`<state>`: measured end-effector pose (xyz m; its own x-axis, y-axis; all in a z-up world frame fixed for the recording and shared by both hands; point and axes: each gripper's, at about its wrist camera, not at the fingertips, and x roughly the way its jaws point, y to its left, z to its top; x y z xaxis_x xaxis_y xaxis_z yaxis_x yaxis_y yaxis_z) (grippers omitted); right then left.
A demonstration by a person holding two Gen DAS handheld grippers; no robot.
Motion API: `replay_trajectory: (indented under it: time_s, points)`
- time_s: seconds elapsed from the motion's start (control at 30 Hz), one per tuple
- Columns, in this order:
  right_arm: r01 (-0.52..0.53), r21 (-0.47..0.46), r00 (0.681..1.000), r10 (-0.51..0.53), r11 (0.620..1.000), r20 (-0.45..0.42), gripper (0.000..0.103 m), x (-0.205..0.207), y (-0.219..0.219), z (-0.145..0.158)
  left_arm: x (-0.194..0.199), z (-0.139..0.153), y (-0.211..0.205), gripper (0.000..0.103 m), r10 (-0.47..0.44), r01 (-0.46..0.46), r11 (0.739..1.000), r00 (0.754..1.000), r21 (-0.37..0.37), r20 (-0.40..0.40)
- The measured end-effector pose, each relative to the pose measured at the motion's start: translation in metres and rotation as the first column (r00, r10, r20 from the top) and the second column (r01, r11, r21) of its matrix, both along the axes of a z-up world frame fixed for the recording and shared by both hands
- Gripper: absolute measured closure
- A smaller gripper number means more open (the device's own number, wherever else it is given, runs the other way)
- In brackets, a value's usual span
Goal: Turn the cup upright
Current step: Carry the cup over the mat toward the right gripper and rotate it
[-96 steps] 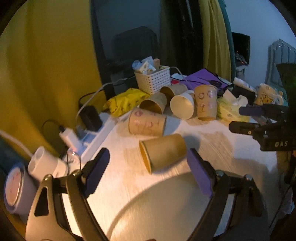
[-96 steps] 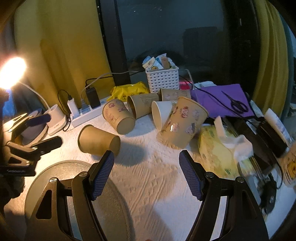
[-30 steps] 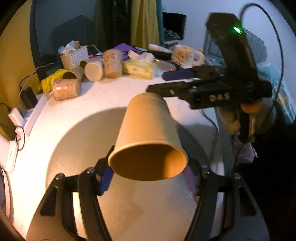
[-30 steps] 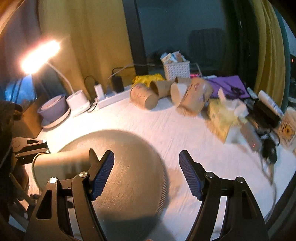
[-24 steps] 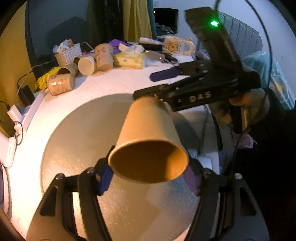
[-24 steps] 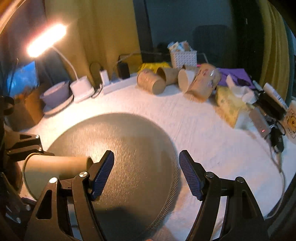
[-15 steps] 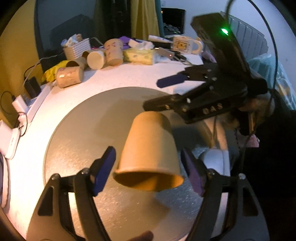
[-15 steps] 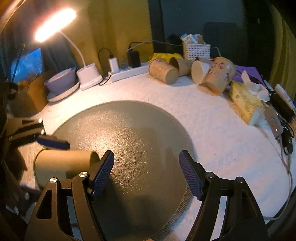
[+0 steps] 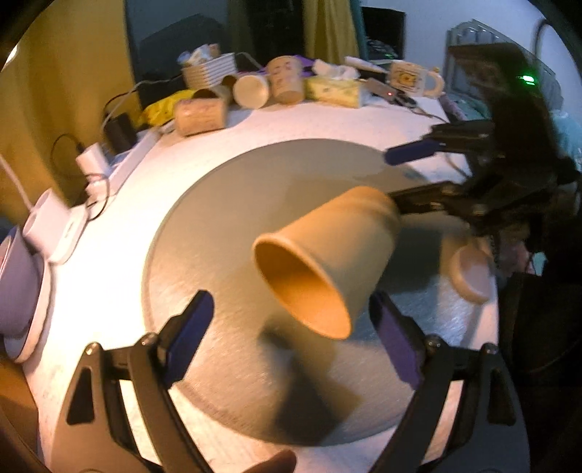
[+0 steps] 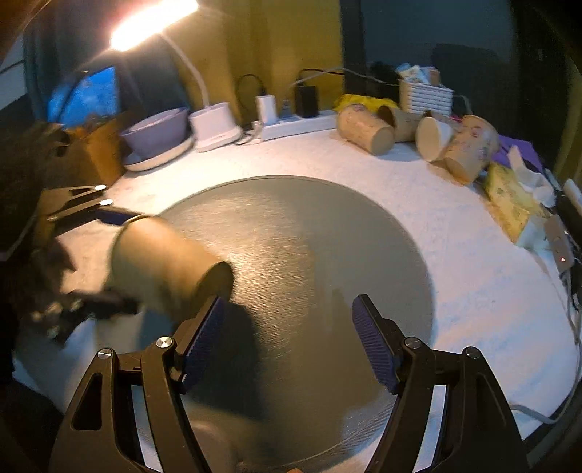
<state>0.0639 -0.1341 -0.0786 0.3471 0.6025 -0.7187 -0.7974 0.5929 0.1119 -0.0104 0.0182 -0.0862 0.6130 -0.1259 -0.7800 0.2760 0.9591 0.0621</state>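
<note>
The plain brown paper cup [image 9: 327,262] is seen on its side above the round grey metal-looking mat [image 9: 225,203], with the mouth turned to the near left in the left wrist view. It is blurred, and whether it rests on the mat or is in the air cannot be told. The left gripper [image 9: 291,331] is spread wide, and the cup is not held by its blue pads. The right gripper [image 10: 287,338] is also wide and holds nothing; the cup's bottom is just beside its left pad.

As a judgement, the cup is free now, so it may roll over the smooth mat toward the near edge and fall from the white table [image 10: 473,254]. A light paper cup is also easily pushed away or crushed if the jaws are closed off-centre.

Counted: one cup in work, four other paper cups [image 10: 367,127] at the far side, three lying and one apparently standing mouth-down, one white slotted basket [image 10: 425,96], one lit desk lamp [image 10: 152,22], one mug [image 9: 414,78], two grippers.
</note>
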Motion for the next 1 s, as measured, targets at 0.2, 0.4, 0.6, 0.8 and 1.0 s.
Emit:
replay_trajectory:
  time_s: [0.2,0.4,0.6,0.8,1.0]
  points:
    - [-0.086,-0.027,0.995,0.088,0.996,0.051,0.027,-0.017,0.019,0.015,-0.001,-0.004,0.025,0.015,0.081,-0.080,0.996,0.996,-0.037,0.023]
    - [-0.170,-0.073,0.979,0.177,0.983,0.098,0.027,-0.028,0.043,0.031,-0.001,-0.009,0.053,0.015,0.192,-0.187,0.977,0.981,-0.101,0.040]
    - [-0.269,-0.156,0.954,0.286,0.950,0.093,0.027,-0.030,0.075,0.029,-0.005,-0.007,0.069,0.015,0.258,-0.251,0.959,0.965,-0.129,0.047]
    - [-0.295,-0.259,0.941,0.327,0.920,0.089,0.027,-0.007,0.112,0.019,-0.012,0.003,0.082,0.015,0.310,-0.296,0.943,0.948,-0.155,0.074]
    - [-0.315,-0.354,0.933,0.356,0.881,0.057,0.027,0.010,0.146,0.006,-0.010,-0.003,0.093,0.015,0.355,-0.344,0.926,0.934,-0.155,0.044]
